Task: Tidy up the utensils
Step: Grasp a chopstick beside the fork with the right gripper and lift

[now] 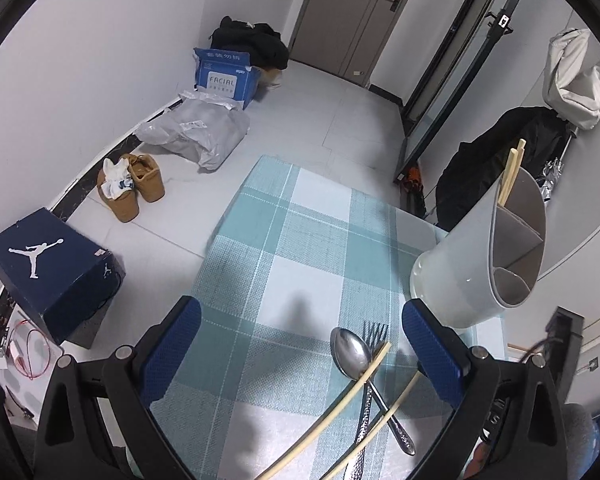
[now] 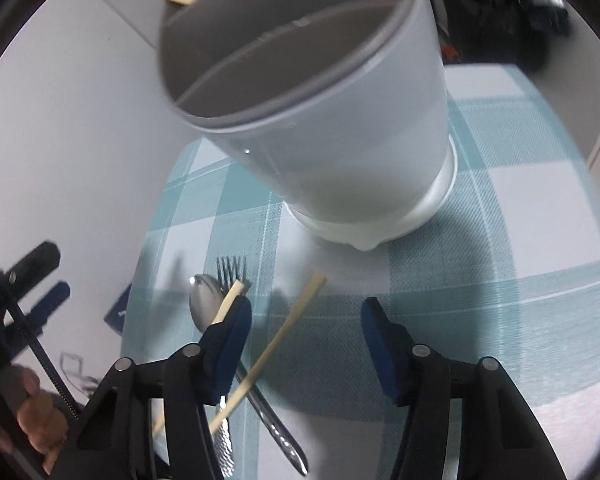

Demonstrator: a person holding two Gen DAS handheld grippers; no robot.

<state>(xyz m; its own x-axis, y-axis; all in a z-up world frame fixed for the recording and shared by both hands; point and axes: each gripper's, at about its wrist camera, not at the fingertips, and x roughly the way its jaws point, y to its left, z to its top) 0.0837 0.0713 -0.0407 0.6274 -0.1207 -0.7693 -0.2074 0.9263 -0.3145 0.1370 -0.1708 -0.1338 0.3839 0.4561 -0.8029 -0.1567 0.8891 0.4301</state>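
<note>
Here, a desk under a teal-and-white checked cloth (image 1: 300, 240) carries the loose utensils: a spoon (image 1: 350, 350) lying bowl-up across a fork (image 1: 376, 330), and two chopsticks (image 1: 364, 380) laid slantwise over both. Toward the far right corner of the cloth stands a white utensil holder (image 1: 460, 280) with a grey divided insert; more chopsticks (image 1: 510, 174) already stick up out of one compartment, the other compartments visible from here look bare. Left gripper (image 1: 300, 354): blue pads spread wide, nothing between them, hanging above the cloth just left of the spoon and fork. Right gripper (image 2: 306, 344): jaws part-way apart, nothing pinched; one chopstick (image 2: 276, 344) lies on the cloth in the gap between the pads, the other chopstick (image 2: 230, 300) passes beside the left pad, contact not clear. In the right wrist view the holder (image 2: 360, 128) looms close ahead, somewhat blurred. Readable writing: a blue carton (image 1: 228, 76) on the floor by the wall marked "FACIAL", with further print along its top flap too small to read; a dark blue shoebox (image 1: 56, 272) bearing a white jumping-figure logo. Also on the floor: tan boots (image 1: 136, 188) stuffed with white socks, a grey plastic bag (image 1: 200, 132).
</note>
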